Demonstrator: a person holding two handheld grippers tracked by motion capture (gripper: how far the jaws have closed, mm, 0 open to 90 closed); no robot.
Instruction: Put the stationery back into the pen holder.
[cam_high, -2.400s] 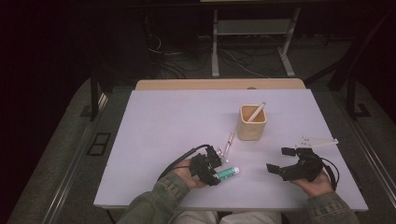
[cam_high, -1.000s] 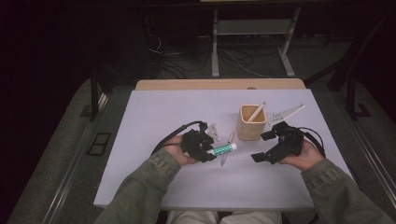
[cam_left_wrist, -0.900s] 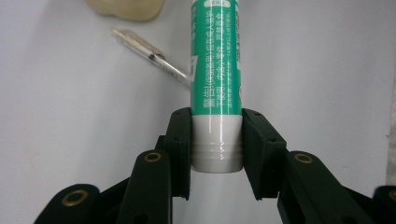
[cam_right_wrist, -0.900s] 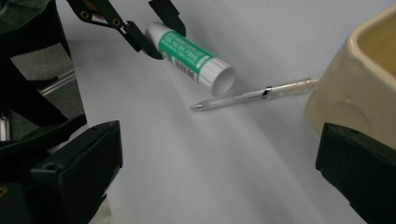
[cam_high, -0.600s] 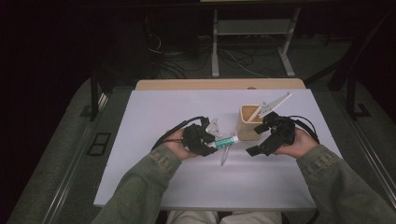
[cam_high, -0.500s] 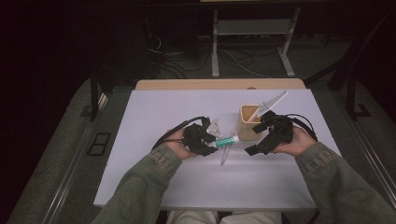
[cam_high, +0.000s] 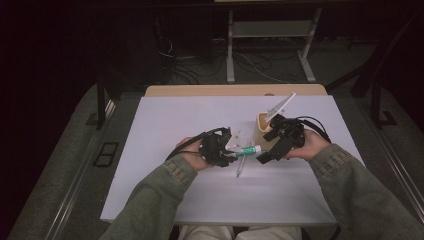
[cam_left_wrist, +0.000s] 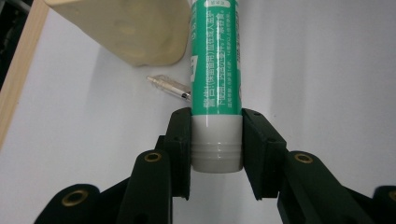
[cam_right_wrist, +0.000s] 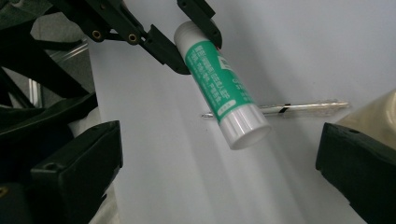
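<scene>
The left claw (cam_high: 234, 154) is clamped on the base of the green glue stick (cam_high: 247, 150), held above the tabletop (cam_high: 165, 125), so the right claw (cam_high: 266, 156), jaws wide apart, should close squarely around its white cap (cam_right_wrist: 245, 126) before pulling.

A green-and-white glue stick (cam_high: 246, 150) is being held above the white table (cam_high: 165, 130), between the left gripper (cam_high: 223, 151) and the right gripper (cam_high: 266, 155). A clear plastic pen (cam_high: 240, 168) is lying on the table beneath the stick, and a pale wooden holder (cam_high: 262, 125) is standing just behind it.
</scene>
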